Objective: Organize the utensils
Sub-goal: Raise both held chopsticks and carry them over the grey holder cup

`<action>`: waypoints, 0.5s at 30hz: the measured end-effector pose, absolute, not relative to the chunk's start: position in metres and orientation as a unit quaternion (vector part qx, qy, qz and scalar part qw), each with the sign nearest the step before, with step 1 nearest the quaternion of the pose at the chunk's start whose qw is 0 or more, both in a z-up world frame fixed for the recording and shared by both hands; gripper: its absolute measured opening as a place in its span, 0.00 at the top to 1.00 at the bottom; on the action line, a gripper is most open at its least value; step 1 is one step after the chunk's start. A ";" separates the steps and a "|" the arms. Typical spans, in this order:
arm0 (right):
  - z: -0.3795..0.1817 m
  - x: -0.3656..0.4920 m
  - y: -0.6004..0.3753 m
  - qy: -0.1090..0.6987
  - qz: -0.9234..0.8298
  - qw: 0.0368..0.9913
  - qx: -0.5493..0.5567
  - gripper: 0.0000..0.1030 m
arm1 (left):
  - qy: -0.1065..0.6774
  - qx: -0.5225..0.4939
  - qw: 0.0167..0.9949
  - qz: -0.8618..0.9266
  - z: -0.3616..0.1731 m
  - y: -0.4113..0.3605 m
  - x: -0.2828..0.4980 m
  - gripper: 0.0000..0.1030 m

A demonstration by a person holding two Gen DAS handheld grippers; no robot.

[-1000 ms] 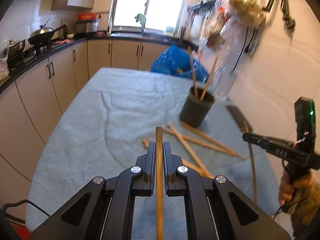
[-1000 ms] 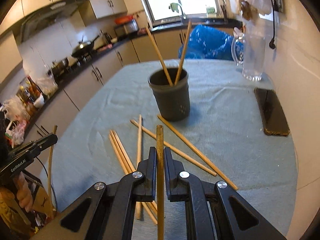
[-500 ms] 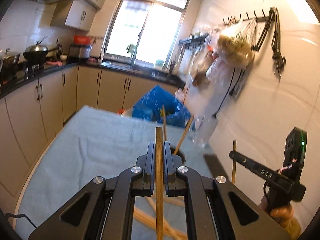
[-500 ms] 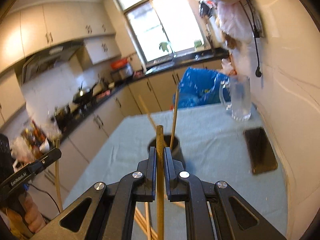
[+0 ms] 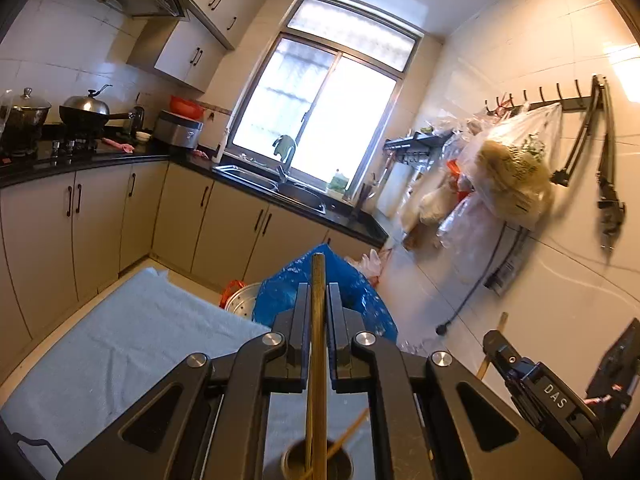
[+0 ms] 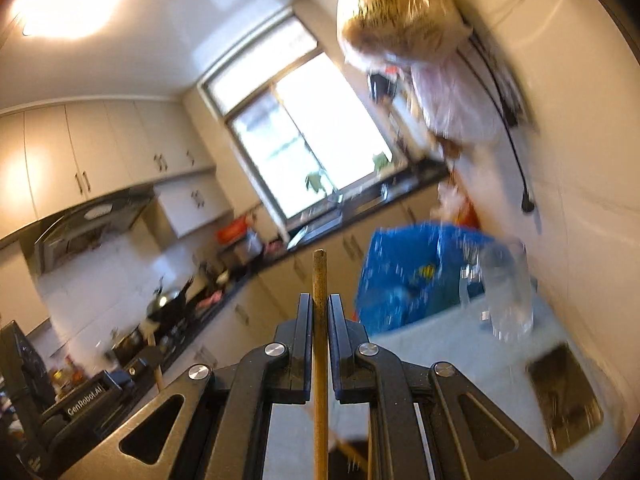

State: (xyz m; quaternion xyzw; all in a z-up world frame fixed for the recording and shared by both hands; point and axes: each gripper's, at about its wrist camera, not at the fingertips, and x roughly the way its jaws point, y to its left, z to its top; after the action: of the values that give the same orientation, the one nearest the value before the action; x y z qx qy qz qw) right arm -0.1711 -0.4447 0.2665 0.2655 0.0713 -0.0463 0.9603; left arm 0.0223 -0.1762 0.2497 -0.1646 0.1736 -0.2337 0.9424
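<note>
On the left, the table (image 5: 120,344), covered with a pale cloth, ran toward the kitchen cabinets, and the left gripper (image 5: 319,304) hung above it with its jaws pressed together on one chopstick (image 5: 318,280). That stick ran straight along the line of the fingers, its blunt end poking past the tips. Directly below, at the bottom edge of the left view, the dark cup (image 5: 316,464) showed its rim, with chopsticks already leaning inside it. A blue bag (image 5: 360,292) sat just beyond the table's far end. Further right, the right gripper (image 6: 320,312) was likewise clamped on a second chopstick (image 6: 319,280), held the same way, tip forward. The right view was blurred, yet a clear glass jug (image 6: 508,292) and a dark phone (image 6: 564,396) could be made out on the cloth by the wall. Any loose sticks on the table lay hidden under the gripper bodies. Judging from this, the step in hand was the carry: both sticks lifted and brought over the cup, not yet dropped in. The next move would call for tipping each gripper nose-down so a stick end pointed into the cup mouth, lowering it past the rim clear of the leaning sticks, then spreading the jaws, one side at a time to avoid a clash.
</note>
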 end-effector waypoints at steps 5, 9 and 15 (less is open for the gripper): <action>0.254 -0.147 -0.452 0.046 -0.085 0.962 0.256 0.93 | 0.173 -0.169 0.945 -0.222 0.236 -0.203 0.051 0.94; 0.237 -0.131 -0.456 0.045 -0.101 0.963 0.244 0.93 | 0.157 -0.157 0.953 -0.206 0.225 -0.221 0.065 0.94; 0.216 -0.120 -0.459 0.067 -0.102 0.965 0.233 0.92 | 0.145 -0.137 0.961 -0.193 0.208 -0.236 0.076 0.94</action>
State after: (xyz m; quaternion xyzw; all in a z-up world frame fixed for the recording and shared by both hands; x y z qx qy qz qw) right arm -0.1196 -0.4591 0.2164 0.2335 0.0666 -0.1019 0.9647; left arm 0.0757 -0.2357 0.2078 -0.1373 0.1452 -0.1933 0.9606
